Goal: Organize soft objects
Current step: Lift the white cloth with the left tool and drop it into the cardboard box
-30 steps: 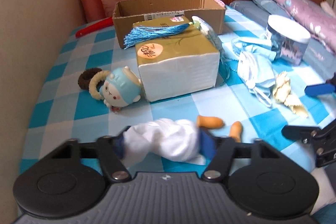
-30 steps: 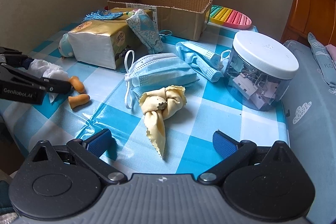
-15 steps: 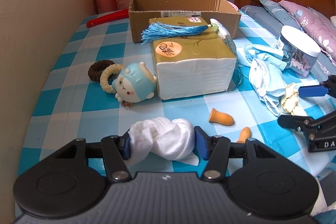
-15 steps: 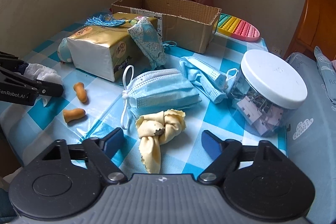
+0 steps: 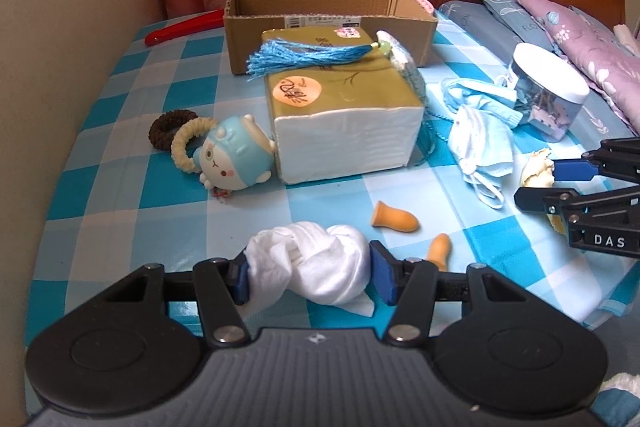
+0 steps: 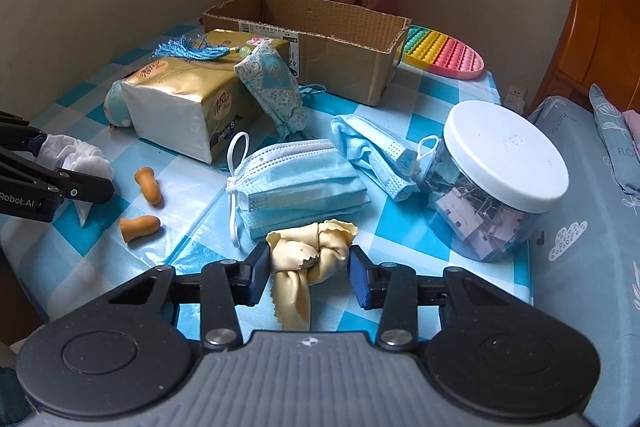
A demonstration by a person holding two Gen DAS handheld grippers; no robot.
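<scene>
My left gripper [image 5: 310, 273] is shut on a knotted white cloth [image 5: 316, 267] and holds it over the front left of the checked table. It also shows in the right wrist view [image 6: 72, 163]. My right gripper [image 6: 308, 273] has its blue pads on both sides of a knotted yellow cloth [image 6: 312, 255] that lies on the table; the jaws are closing around it, with a small gap at the right pad. An open cardboard box [image 5: 328, 15] stands at the back. Two blue face masks [image 6: 304, 175] lie mid-table.
A tissue pack [image 5: 344, 115] with a blue tassel [image 5: 308, 55] sits before the box. A plush toy [image 5: 236, 157], hair ties [image 5: 172, 127], two orange earplugs [image 5: 394, 217], a patterned pouch [image 6: 274, 83], a clip jar [image 6: 500, 179] and a rainbow pop toy [image 6: 444, 53] are around.
My left gripper has lifted the white cloth and drawn back a little. My right gripper has moved forward over the yellow cloth and its jaws have narrowed around it.
</scene>
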